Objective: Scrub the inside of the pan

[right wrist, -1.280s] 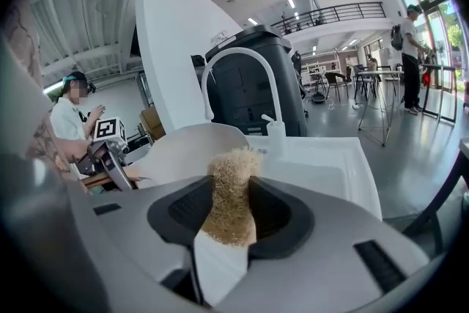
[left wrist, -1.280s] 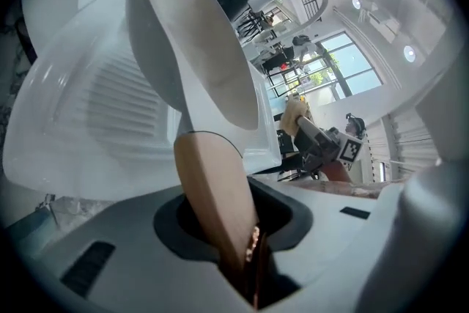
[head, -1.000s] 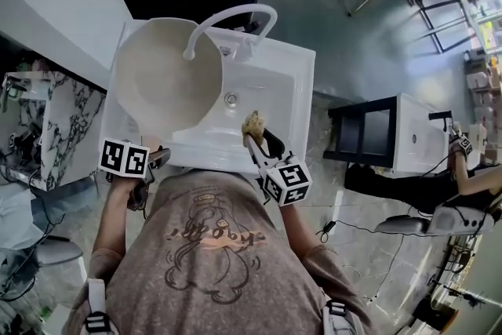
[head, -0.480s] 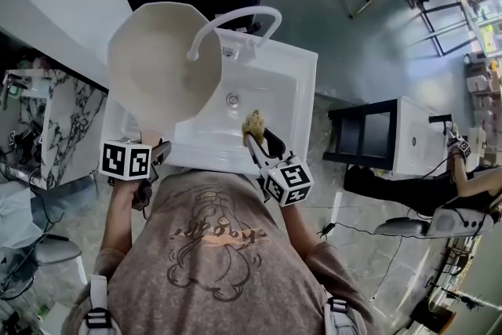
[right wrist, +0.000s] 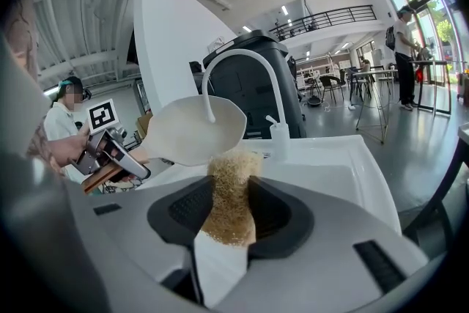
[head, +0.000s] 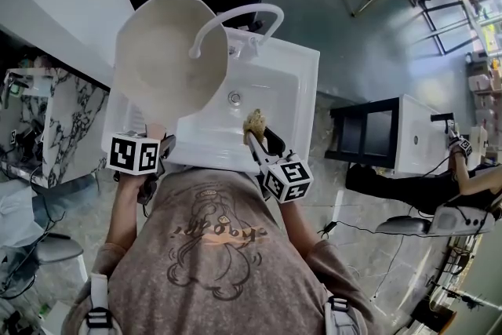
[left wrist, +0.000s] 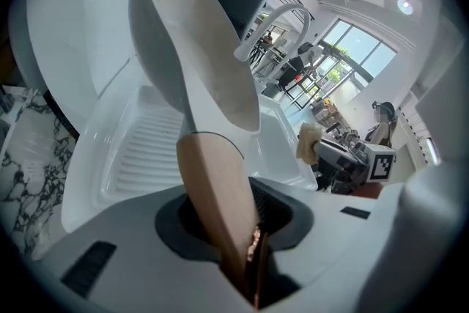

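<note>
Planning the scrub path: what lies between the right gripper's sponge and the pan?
In the head view, only bare sink basin separates the sponge and the pan; the faucet arcs above the pan.

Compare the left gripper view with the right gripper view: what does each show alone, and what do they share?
Only the left gripper view shows the sink's ribbed drainboard and the marble counter. Only the right gripper view shows the small white bottle beside the faucet. Both show the pan, the scrubber and the sink basin.
</note>
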Tool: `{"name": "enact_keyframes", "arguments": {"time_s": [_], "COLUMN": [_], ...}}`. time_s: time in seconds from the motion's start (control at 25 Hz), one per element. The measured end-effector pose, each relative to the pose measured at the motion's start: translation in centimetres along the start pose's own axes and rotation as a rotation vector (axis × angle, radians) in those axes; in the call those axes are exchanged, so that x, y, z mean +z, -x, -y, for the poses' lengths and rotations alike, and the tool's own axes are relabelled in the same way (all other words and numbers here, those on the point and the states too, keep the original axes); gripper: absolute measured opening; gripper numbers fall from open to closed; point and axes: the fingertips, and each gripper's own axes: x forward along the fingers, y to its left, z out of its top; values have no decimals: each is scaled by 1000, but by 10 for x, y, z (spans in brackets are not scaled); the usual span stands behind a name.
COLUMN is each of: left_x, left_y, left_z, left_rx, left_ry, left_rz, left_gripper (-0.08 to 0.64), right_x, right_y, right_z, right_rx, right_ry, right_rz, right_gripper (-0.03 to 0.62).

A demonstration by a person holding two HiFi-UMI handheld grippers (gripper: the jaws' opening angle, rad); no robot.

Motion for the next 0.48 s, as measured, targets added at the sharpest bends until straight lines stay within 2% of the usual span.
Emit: {"name": "enact_keyframes", "arguments": {"time_s": [0.48], "left_x": [0], "left_y": [3], "left_z": [4], "left_rx": [-7], "left_ry": [1], "left_rz": [17], "left_gripper": [115], "right_x": [-4], "right_y": [3], "right_z": [6], "right_rx": [-14], "right_ry": [-49], "right_rz": [-4], "right_gripper": [164]}}
